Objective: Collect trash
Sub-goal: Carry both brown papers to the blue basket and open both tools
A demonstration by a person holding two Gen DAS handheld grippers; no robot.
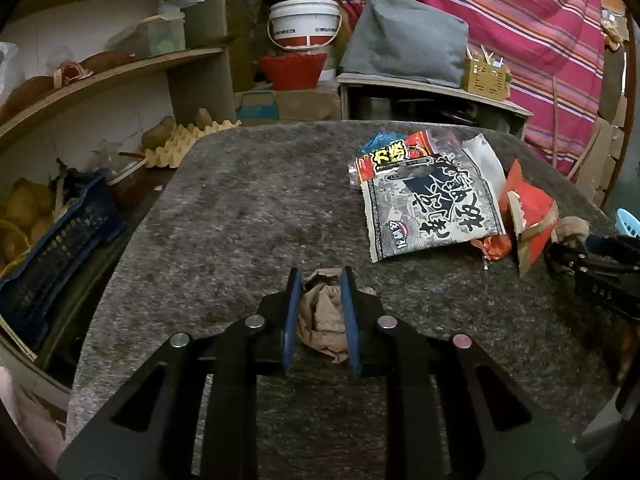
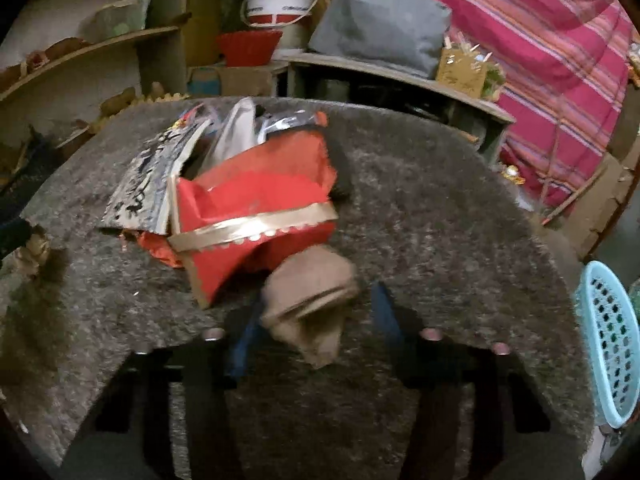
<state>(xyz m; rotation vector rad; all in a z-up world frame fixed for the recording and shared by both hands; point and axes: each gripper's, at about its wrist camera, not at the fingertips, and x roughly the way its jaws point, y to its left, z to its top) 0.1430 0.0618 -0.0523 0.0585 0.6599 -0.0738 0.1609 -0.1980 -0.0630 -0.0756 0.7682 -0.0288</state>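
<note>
My left gripper point(image 1: 320, 276) is shut on a crumpled brown paper wad point(image 1: 322, 320) low over the grey felt table point(image 1: 240, 208). A black-and-white snack bag point(image 1: 432, 204), a red wrapper point(image 1: 404, 152) and a torn red-and-gold box point(image 1: 532, 208) lie at the table's right. In the blurred right wrist view, my right gripper point(image 2: 316, 300) stands wide around a second brown paper wad point(image 2: 312, 300), next to the red-and-gold box point(image 2: 256, 216). I cannot tell whether its fingers touch the wad. The right gripper also shows in the left wrist view point(image 1: 600, 272).
A light blue perforated basket point(image 2: 612, 344) stands off the table's right edge. Wooden shelves point(image 1: 100, 76) with potatoes and an egg tray point(image 1: 180, 144) are at left. A white bucket point(image 1: 304, 24), red basket point(image 1: 292, 68) and striped cloth point(image 1: 540, 40) are behind.
</note>
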